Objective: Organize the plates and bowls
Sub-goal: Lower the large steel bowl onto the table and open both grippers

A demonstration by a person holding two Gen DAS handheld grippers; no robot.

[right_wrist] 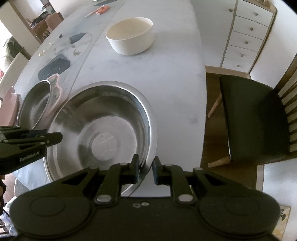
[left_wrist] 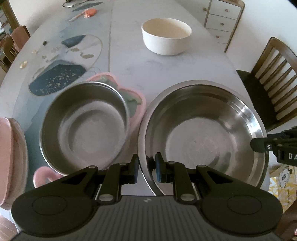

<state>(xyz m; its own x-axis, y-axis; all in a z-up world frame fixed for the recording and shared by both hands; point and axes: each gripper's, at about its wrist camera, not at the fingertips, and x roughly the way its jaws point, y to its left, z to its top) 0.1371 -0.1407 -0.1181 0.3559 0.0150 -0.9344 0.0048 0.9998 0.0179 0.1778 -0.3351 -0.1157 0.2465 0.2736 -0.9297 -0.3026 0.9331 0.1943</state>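
Observation:
A large steel bowl [left_wrist: 202, 133] sits near the table's front edge; it also shows in the right wrist view [right_wrist: 100, 128]. My left gripper [left_wrist: 147, 169] is shut on its near left rim. My right gripper [right_wrist: 145, 169] is shut on its near right rim. A smaller steel bowl [left_wrist: 83, 126] stands left of it on a pink tray [left_wrist: 137, 103]; both also show in the right wrist view, the bowl [right_wrist: 34, 105] and the tray [right_wrist: 55, 96]. A white bowl [left_wrist: 166, 35] stands farther back, also seen in the right wrist view [right_wrist: 130, 36].
Pink plates [left_wrist: 9, 150] stand at the left edge and a pink cup handle [left_wrist: 41, 178] shows near the front. A dark wooden chair [right_wrist: 256, 118] is to the right of the table. A white drawer unit [right_wrist: 248, 35] stands behind. An orange utensil [left_wrist: 87, 13] lies far back.

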